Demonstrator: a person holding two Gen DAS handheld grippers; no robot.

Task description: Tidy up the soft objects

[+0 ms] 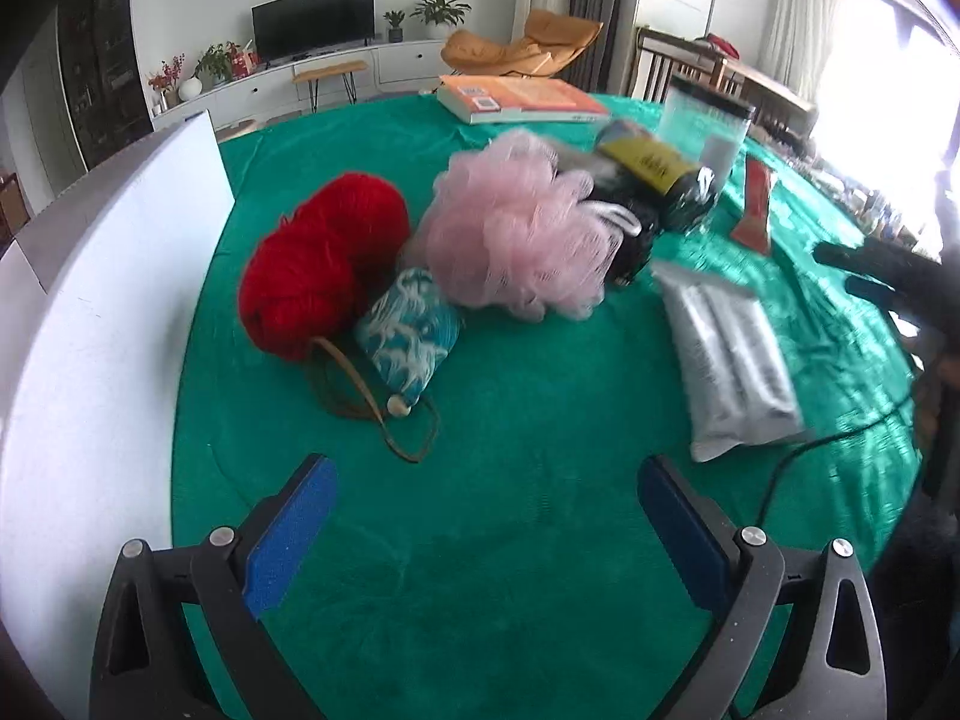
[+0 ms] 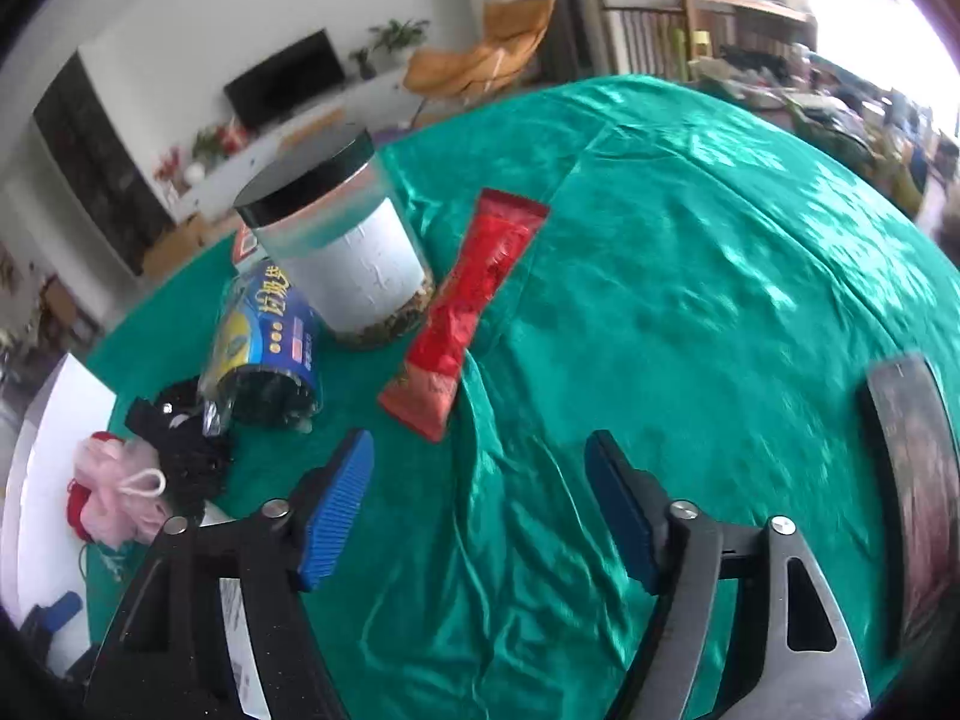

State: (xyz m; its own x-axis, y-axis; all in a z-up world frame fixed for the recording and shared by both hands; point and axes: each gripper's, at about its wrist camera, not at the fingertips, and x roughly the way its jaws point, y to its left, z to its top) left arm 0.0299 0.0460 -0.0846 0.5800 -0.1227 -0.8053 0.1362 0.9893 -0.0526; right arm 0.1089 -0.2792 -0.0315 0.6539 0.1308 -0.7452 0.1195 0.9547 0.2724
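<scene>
Both empty: left gripper [image 1: 486, 522] spread wide, right gripper [image 2: 480, 510] likewise. Ahead of left jaws: red yarn ball [image 1: 321, 267], teal sponge [image 1: 408, 336], pink bath pouf [image 1: 516, 228]. Light, squashy, likely springy; best pinched through the middle.

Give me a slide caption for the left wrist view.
Open left gripper over green cloth, facing red yarn and pink loofah.
</scene>
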